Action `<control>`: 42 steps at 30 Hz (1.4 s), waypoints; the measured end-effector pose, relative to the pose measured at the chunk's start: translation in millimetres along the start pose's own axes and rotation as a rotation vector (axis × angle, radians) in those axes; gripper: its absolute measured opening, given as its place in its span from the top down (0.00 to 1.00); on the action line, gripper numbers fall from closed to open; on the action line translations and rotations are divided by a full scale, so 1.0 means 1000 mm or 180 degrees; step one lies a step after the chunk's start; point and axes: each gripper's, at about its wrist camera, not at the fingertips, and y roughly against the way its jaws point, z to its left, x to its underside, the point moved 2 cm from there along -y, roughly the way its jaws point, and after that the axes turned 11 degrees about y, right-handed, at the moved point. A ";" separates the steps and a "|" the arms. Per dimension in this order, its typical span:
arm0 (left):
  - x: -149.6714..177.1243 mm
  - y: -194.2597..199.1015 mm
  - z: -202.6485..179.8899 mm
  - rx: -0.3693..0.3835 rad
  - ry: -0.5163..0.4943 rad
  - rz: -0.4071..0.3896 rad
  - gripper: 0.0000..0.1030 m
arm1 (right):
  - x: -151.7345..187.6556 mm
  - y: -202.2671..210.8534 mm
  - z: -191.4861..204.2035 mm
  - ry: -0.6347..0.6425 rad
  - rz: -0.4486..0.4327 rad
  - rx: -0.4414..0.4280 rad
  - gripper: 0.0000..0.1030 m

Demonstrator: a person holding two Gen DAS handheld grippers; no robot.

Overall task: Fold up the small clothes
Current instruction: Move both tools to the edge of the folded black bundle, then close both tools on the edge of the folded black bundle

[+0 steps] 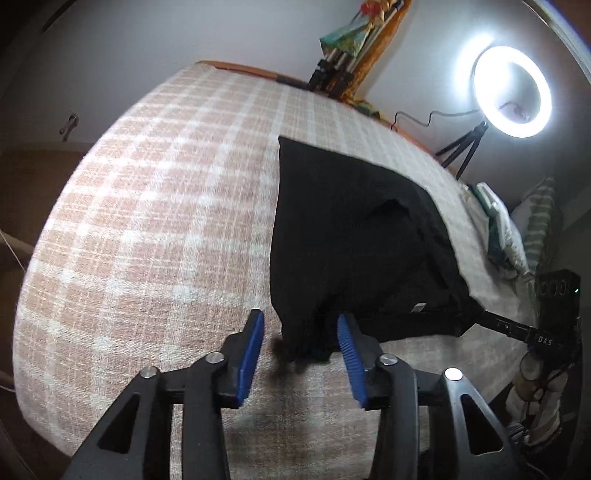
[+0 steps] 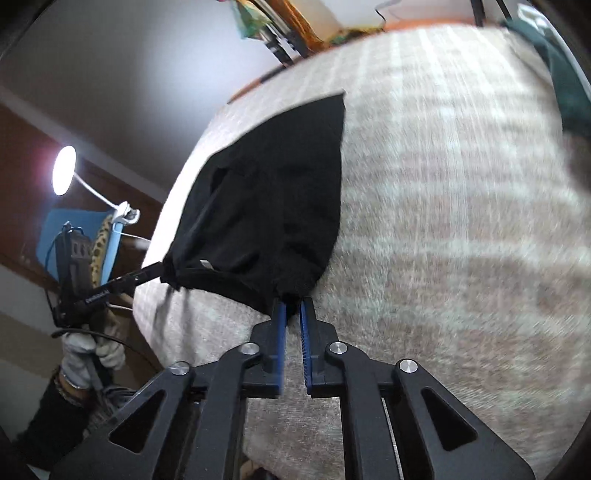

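A small black garment lies on a bed covered with a pink and white checked blanket. My left gripper is open, its blue pads either side of the garment's near corner, which hangs loose between them. In the right wrist view the same garment shows, and my right gripper is shut on its near corner, lifting that edge. The other gripper's arm reaches the garment's left corner there. The right view is motion-blurred.
A lit ring light on a tripod stands at the bed's far right. Folded clothes and pillows lie along the right edge. Colourful items lean on the wall. A desk lamp glows at left.
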 end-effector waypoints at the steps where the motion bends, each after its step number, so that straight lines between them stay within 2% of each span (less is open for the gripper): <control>1: -0.002 0.005 0.000 0.0035 0.0020 -0.0069 0.50 | -0.003 0.003 0.000 0.0014 -0.0055 -0.0021 0.77; 2: -0.003 0.008 0.001 0.0035 0.0043 -0.0126 0.48 | -0.008 0.007 -0.001 0.0014 -0.0147 -0.0026 0.67; 4: -0.007 0.010 0.002 0.0058 0.0115 -0.0170 0.47 | -0.017 0.011 -0.006 0.0000 -0.0300 -0.0021 0.61; 6: -0.010 0.006 0.003 0.0053 0.0175 -0.0159 0.47 | -0.029 0.010 -0.013 -0.0074 -0.0423 -0.0031 0.61; 11: -0.013 -0.014 0.008 0.0104 0.0361 -0.0037 0.46 | -0.048 -0.004 -0.040 -0.0394 -0.0499 -0.0229 0.61; 18: -0.017 -0.031 0.021 0.0345 0.0740 0.0177 0.45 | -0.075 -0.032 -0.057 -0.0582 -0.0483 -0.0351 0.60; 23: -0.024 -0.034 0.027 0.0528 0.0956 0.0222 0.45 | -0.081 -0.042 -0.065 -0.0647 -0.0510 -0.0445 0.59; 28: -0.027 -0.040 0.019 0.0538 0.0922 0.0226 0.48 | -0.089 -0.046 -0.067 -0.0661 -0.0575 -0.0480 0.60; 30: -0.028 -0.044 0.013 0.0536 0.0876 0.0262 0.56 | -0.093 -0.050 -0.066 -0.0652 -0.0573 -0.0484 0.61; 32: -0.028 -0.046 0.008 0.0502 0.0833 0.0236 0.57 | -0.098 -0.054 -0.064 -0.0638 -0.0568 -0.0488 0.61; 36: -0.028 -0.051 0.001 0.0463 0.0787 0.0247 0.76 | -0.110 -0.065 -0.059 -0.0625 -0.0564 -0.0488 0.63; 39: -0.029 -0.053 -0.002 0.0369 0.0729 0.0210 0.92 | -0.114 -0.071 -0.059 -0.0666 -0.0529 -0.0488 0.78; 40: -0.029 -0.052 -0.004 0.0331 0.0701 0.0180 0.92 | -0.114 -0.072 -0.060 -0.0680 -0.0514 -0.0471 0.86; 42: -0.029 -0.048 -0.010 0.0274 0.0596 0.0089 0.94 | -0.116 -0.073 -0.058 -0.0680 -0.0525 -0.0439 0.90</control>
